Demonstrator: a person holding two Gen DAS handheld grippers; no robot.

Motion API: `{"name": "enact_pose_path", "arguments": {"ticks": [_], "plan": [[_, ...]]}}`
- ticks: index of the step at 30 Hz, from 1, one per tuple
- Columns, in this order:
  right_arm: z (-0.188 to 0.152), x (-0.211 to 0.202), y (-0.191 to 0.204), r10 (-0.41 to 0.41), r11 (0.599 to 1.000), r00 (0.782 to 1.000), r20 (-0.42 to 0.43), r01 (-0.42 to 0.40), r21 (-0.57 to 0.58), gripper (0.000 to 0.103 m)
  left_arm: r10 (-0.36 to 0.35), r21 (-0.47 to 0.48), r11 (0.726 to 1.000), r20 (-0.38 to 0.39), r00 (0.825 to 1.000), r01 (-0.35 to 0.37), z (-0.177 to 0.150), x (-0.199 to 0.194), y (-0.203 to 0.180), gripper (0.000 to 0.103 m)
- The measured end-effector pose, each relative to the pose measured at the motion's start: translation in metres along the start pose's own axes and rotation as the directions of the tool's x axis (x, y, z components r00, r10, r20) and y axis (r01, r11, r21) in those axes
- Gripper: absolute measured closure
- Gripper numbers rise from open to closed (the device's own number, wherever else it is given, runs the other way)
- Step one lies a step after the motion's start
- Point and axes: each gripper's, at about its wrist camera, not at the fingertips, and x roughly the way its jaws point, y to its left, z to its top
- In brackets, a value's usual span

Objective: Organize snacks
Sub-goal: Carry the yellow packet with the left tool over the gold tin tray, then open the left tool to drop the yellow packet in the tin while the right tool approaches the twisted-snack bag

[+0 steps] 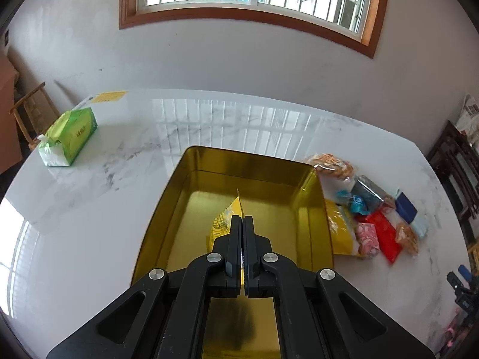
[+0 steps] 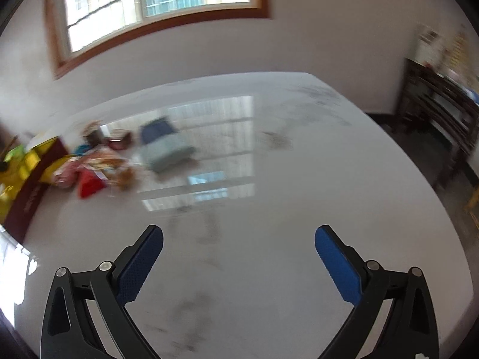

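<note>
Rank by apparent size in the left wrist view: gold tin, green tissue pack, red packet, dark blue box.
1. gold tin, by far the largest.
2. green tissue pack.
3. red packet.
4. dark blue box, smallest.
The tin sits nearest the camera and the fisheye distorts edges, so true sizes may differ.

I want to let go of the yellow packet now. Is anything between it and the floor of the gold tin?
Nothing visible. The left gripper is shut on the yellow packet, which hangs over the gold tin. The tin's floor around it shows bare; the other snacks lie outside its right wall.
</note>
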Motion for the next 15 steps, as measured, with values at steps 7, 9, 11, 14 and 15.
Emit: {"name": "enact_pose_path", "arguments": {"ticks": [7,9,11,14,15], "plan": [[0.045,0.018,0.058,0.266,0.945,0.964,-0.019,-0.265,-0.19,0.004,-0.002,-0.001,1.0,-0.014,1.0,0.002,0.003,0.004,0.003,0.102],[0.06,0.032,0.078,0.32,0.908,0.945,-0.068,-0.327,-0.263,0.008,-0.001,0.004,1.0,-0.017,1.0,0.001,0.002,0.005,0.002,0.102],[0.071,0.043,0.091,0.354,0.877,0.927,-0.122,-0.375,-0.302,0.013,0.0,0.007,1.0,-0.019,1.0,0.0,0.002,0.006,0.003,0.102],[0.078,0.063,0.111,0.37,0.83,0.904,-0.214,-0.425,-0.361,0.014,0.002,0.011,1.0,-0.029,1.0,-0.002,0.002,0.009,0.004,0.102],[0.078,0.067,0.118,0.367,0.818,0.901,-0.232,-0.431,-0.381,0.014,0.001,0.01,1.0,-0.034,0.999,-0.001,0.002,0.01,0.004,0.102]]}}
